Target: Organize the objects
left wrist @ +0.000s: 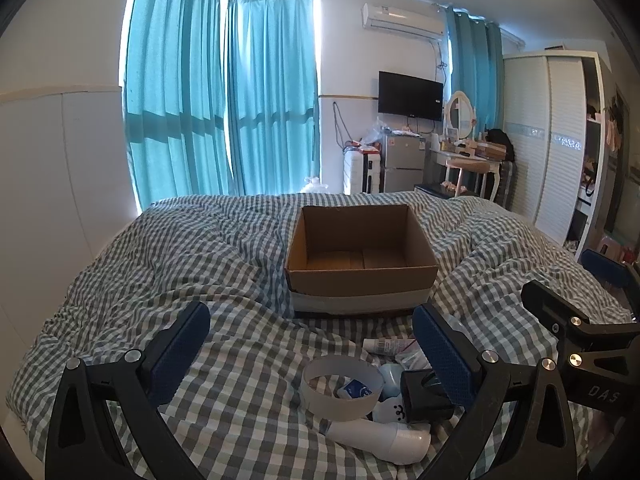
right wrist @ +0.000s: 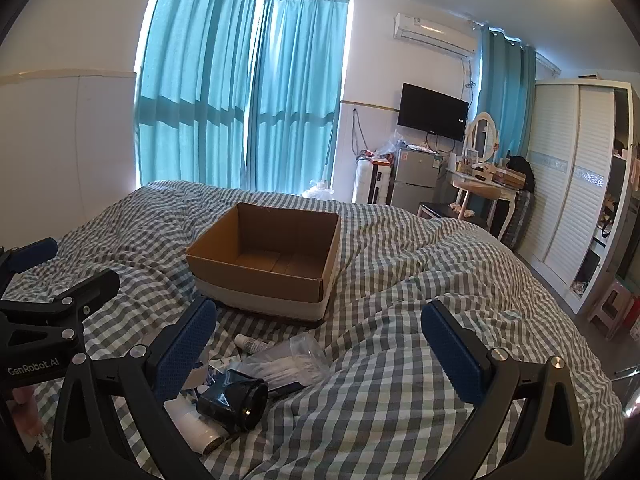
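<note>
Box [left wrist: 362, 276] sits clear beyond both open grippers.

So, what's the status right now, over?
Left gripper and right gripper open, holding nothing. Cardboard box empty on the bed. Small items piled before it, untouched. Path clear.

Home bedroom: bed [left wrist: 160, 264], wardrobe [left wrist: 552, 140], dressing table [right wrist: 480, 188].

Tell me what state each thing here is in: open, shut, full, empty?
Cardboard box: open, empty.
Left gripper: open, holding nothing.
Right gripper: open, holding nothing.
Curtains: drawn shut.
Wall TV: screen dark.
Wardrobe: door slid partly open.
White hair dryer: lying on its side.
</note>
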